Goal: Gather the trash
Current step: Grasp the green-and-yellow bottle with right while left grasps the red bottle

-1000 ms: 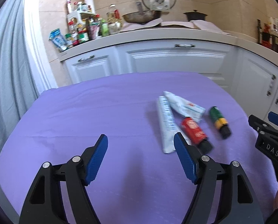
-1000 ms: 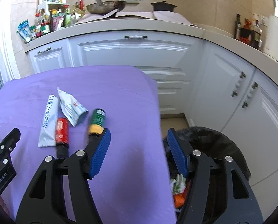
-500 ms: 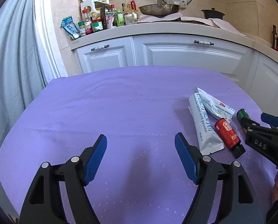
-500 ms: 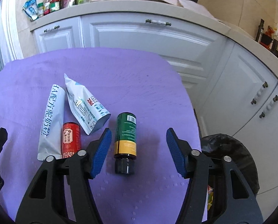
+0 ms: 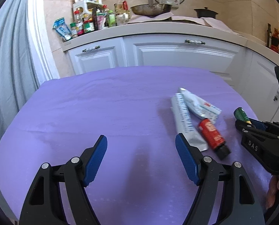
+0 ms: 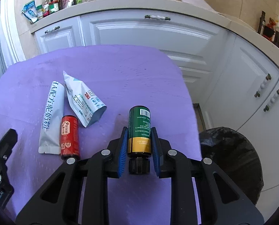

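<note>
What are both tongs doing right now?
Left tongs: open, empty, above the purple cloth.
Right tongs: jaws have just been closing, pads now against the green bottle lying on the cloth.

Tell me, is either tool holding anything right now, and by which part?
The right tool has just closed on the green bottle, gripping the gold band near its black cap. The left tool is open, holding nothing.

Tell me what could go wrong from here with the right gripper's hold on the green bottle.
The right gripper has just been closing on the green and gold bottle with a black cap, gripping near the cap end; the long body may tip on lifting. The black-lined trash bin sits past the purple table's edge, so a slip might land on the floor.
</note>
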Motion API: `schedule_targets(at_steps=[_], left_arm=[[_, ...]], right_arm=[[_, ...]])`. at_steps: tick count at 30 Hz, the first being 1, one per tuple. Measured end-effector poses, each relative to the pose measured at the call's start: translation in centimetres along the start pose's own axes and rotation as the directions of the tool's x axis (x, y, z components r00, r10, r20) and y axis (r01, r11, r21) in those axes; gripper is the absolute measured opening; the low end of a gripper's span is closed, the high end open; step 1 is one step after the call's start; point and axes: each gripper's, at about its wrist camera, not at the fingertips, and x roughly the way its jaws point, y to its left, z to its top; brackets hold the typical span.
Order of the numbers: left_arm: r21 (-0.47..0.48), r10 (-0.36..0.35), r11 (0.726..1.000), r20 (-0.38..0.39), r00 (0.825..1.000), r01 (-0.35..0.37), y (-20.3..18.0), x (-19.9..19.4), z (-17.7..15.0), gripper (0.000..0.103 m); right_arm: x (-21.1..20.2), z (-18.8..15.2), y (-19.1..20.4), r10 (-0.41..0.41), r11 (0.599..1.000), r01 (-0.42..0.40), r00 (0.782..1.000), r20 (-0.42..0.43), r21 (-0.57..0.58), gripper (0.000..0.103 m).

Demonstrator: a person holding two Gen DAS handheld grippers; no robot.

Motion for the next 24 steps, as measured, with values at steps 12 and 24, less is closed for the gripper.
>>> schedule_targets(at_steps=[12,24], left_arm=[[0.063,-0.065,0.996,0.015,0.998,0.064,-5.4,-0.9,0.9,0.073],[0.129,-0.074,0.988,-0.091,0.993,0.085,-8.9,1.8,-0.2,0.034]], right_arm=[[-3.7,-1.9,-5.4,-0.08,0.996,0.076,0.994,0.072,0.049,0.023],[-3.9,-3.9,-9.1,-0.089,0.991,0.082,0.994,0.057,0.107,0.023]])
